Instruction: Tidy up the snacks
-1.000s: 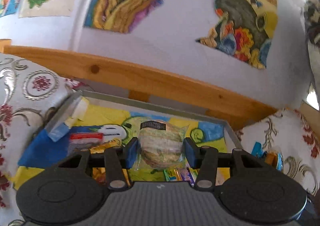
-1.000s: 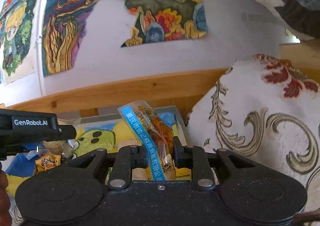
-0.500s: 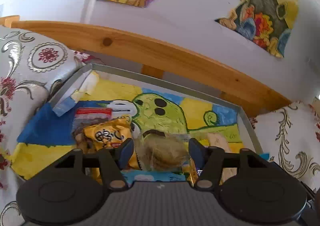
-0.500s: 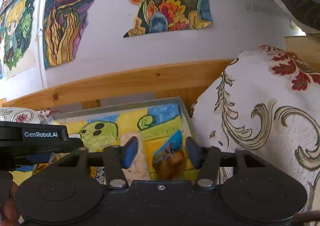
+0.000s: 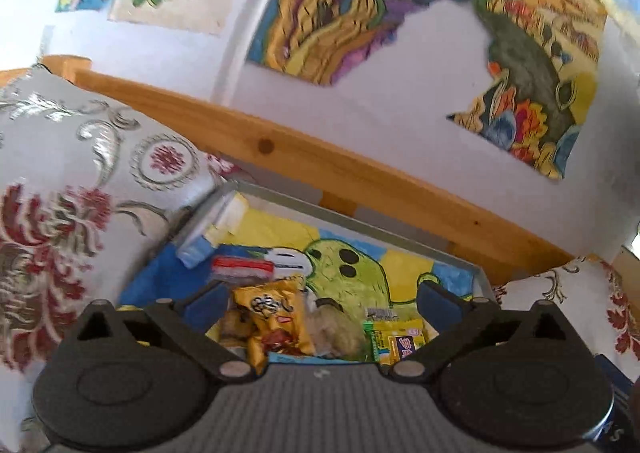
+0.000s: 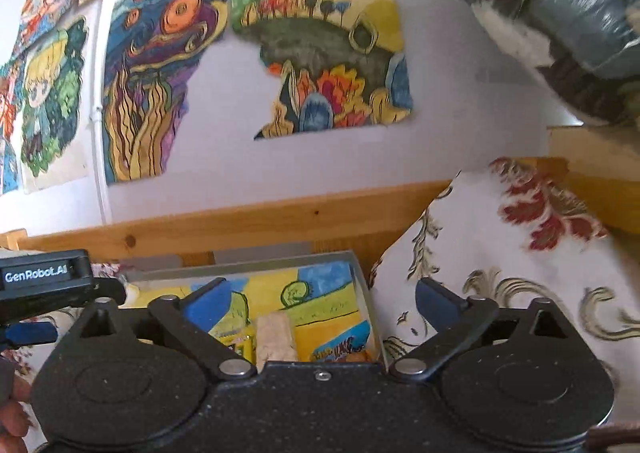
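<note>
Wall (image 5: 400,101): white, hung with bright hand-painted pictures, above a wooden rail (image 5: 360,173).
Cushions: a patterned cushion (image 5: 80,189) leans at the tray's left side, and a second cushion (image 6: 520,253) presses against its right wall.
Tray (image 5: 344,217): shallow, grey-rimmed, lined with a yellow, blue and green drawing; it sits between the two cushions, below the rail.
Left gripper (image 5: 320,303): fingers spread wide, holding nothing, hanging over the near left part of the tray.
Right gripper (image 6: 320,299): fingers likewise spread wide and empty, above the tray's right end; the left gripper's body shows at the left edge of this view.
Snacks: all lie loose on the tray floor.
Yellow packet (image 5: 274,319): just beside a clear-wrapped pale bun (image 5: 336,329), which may be touching it; the picture is blurred there.
Green-and-yellow pack (image 5: 394,337): to the bun's right.
Red-and-white packet (image 5: 242,267): farther back, left.
Pale bar (image 6: 276,337): near the right wall, with a blue-topped packet (image 6: 346,345) beside it.
</note>
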{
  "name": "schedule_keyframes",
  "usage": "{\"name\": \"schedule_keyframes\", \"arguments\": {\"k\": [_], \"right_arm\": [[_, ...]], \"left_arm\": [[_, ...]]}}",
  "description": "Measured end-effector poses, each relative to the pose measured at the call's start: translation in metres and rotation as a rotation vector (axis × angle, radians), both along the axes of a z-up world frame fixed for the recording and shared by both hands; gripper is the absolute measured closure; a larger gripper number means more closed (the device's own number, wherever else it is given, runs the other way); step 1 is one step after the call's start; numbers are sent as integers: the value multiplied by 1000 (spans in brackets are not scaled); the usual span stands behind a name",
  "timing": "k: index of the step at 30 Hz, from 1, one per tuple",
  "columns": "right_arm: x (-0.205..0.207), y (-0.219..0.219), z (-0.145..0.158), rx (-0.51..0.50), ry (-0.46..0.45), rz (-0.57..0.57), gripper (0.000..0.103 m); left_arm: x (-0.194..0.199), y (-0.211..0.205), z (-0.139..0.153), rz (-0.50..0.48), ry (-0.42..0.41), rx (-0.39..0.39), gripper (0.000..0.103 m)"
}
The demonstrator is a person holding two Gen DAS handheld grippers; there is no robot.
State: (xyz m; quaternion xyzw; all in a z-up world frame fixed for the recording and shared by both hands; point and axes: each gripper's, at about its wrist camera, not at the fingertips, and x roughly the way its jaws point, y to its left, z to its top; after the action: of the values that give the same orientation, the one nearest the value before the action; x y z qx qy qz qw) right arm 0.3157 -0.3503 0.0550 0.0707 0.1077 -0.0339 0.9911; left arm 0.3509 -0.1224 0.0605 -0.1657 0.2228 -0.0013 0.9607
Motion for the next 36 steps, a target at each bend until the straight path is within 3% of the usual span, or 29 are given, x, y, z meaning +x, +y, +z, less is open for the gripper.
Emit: {"name": "schedule_keyframes", "arguments": {"k": [14,26,36], "right_arm": [[-88,13,26,-26,-30,-10,1],[-165,37,21,-98,-11,35,1],[-225,78,0,-247,26,112,1]], "left_arm": [[-91,24,23,11,-16,29,1],[-169,45,19,12,-4,45,1],[-221,70,10,22,11,70,1]]}}
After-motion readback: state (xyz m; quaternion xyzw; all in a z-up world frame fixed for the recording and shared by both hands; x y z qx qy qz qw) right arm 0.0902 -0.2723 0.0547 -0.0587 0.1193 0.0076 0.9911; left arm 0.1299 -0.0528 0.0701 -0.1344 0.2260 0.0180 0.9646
